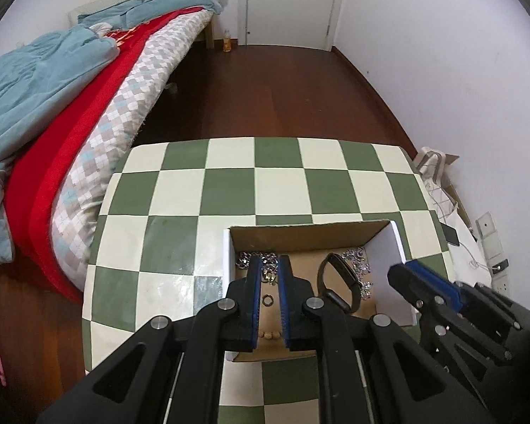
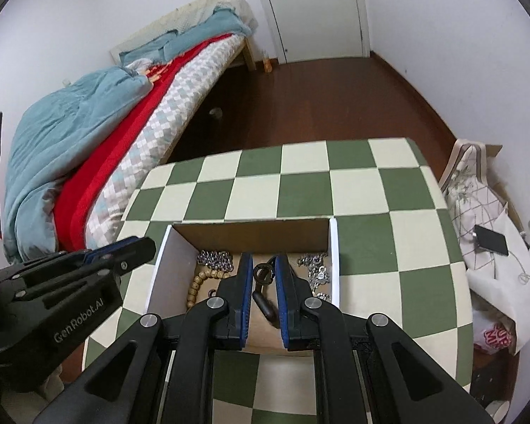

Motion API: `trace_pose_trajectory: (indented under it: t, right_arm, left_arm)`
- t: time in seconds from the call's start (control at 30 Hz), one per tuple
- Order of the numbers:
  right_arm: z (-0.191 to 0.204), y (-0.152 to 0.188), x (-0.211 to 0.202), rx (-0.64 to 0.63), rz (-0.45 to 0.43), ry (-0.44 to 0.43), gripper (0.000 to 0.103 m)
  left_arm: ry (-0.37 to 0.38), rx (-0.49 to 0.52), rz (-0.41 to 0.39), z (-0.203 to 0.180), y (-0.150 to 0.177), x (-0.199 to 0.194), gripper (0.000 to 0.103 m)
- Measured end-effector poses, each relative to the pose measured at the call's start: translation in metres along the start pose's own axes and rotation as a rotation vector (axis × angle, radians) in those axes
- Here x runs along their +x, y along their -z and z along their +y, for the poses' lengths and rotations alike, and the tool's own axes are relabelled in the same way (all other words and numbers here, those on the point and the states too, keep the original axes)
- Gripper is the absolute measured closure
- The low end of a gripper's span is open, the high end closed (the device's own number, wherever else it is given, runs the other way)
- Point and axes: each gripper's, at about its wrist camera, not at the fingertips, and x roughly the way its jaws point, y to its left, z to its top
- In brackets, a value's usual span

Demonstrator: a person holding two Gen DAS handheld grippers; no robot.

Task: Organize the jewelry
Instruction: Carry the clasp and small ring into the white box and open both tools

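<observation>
Cardboard box (image 1: 311,233), open-topped w/ white side walls, sits near the front edge of the green-and-cream checkered table (image 1: 229,183), roughly mid-width. Jewelry is all inside it: silver chain (image 1: 265,259) heaped along the box's far wall at left, a second silver chain pile (image 1: 358,265) in its far right corner, a dark wristband (image 1: 339,282) on the floor between them, a small ring (image 1: 267,300) lying flat toward the near side. From the right wrist view, a string of tan wooden beads (image 2: 198,284) lies by the box's left wall.

Left gripper (image 1: 268,275) hangs over the box's left half, pads nearly pressed together w/ just a narrow slot, nothing pinched. Right gripper (image 2: 264,272) hangs over the middle of the box, jaws also close-set w/ a small gap; wristband shows thru the gap below, not gripped.

Beyond the table: bed (image 1: 88,106) w/ blue & red bedding at left, dark wood floor, white door (image 1: 289,3).
</observation>
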Motion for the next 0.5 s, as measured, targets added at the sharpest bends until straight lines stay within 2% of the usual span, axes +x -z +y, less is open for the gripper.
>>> trace_pose_trajectory:
  t: [0.13,0.17,0.2,0.23,0.27,0.3,0.33,0.4,0.43,0.5]
  right_arm:
    - [-0.002,0.000,0.005,0.009,0.032,0.003,0.088]
    - [-0.002,0.000,0.005,0.009,0.037,0.004,0.083]
    - [-0.002,0.000,0.004,0.009,0.039,0.004,0.072]
    - [-0.002,0.000,0.003,0.007,0.039,0.007,0.067]
    - [-0.001,0.000,0.001,0.005,0.038,0.012,0.056]
    - [-0.001,0.000,-0.002,0.004,0.035,0.016,0.049]
    - [0.000,-0.001,-0.005,0.002,0.031,0.027,0.047]
    - [0.001,-0.001,-0.011,-0.002,0.027,0.051,0.040]
    - [0.001,-0.001,-0.015,-0.001,0.028,0.060,0.037]
    - [0.002,-0.002,-0.020,-0.003,0.037,0.095,0.023]
  left_arm:
    - [-0.011,-0.014,0.003,0.003,-0.002,-0.003,0.093]
    - [-0.014,-0.018,0.001,0.004,-0.002,-0.004,0.093]
    - [-0.019,-0.023,-0.001,0.006,-0.002,-0.006,0.093]
    - [-0.024,-0.026,-0.004,0.007,-0.002,-0.008,0.091]
    - [-0.036,-0.027,-0.009,0.008,-0.003,-0.010,0.087]
    - [-0.050,-0.030,-0.014,0.010,-0.003,-0.013,0.070]
    - [-0.065,-0.038,-0.026,0.013,-0.003,-0.018,0.040]
    - [-0.092,-0.045,-0.045,0.018,-0.002,-0.025,0.004]
    - [-0.102,-0.047,-0.054,0.020,-0.001,-0.029,0.003]
    - [-0.119,-0.058,-0.053,0.025,-0.001,-0.034,0.002]
